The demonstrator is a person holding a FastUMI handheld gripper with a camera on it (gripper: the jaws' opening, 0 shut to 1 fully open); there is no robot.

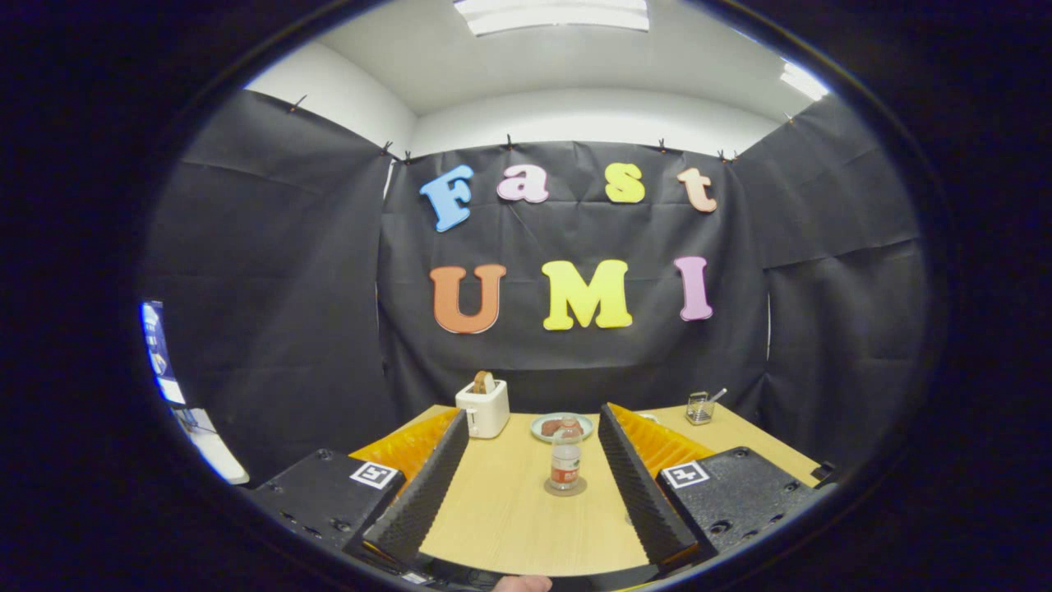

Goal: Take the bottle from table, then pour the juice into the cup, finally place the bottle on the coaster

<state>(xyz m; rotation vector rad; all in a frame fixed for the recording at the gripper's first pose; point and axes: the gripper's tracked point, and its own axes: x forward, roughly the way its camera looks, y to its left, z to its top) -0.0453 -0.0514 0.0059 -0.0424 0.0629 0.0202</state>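
A small clear bottle (pixel 565 464) with a red label stands upright on a round coaster (pixel 565 487) in the middle of the wooden table (pixel 509 518). My gripper (pixel 532 423) is open, its two fingers spread wide. The bottle stands between the fingers, nearer the right finger (pixel 637 481), and touches neither. The left finger (pixel 427 485) is well apart from it. A cup is partly hidden behind the right finger, so I cannot make it out.
A white toaster (pixel 484 406) with bread in it stands at the back left of the table. A plate (pixel 561 427) with food lies behind the bottle. A small wire holder (pixel 699 407) with a utensil sits at the back right.
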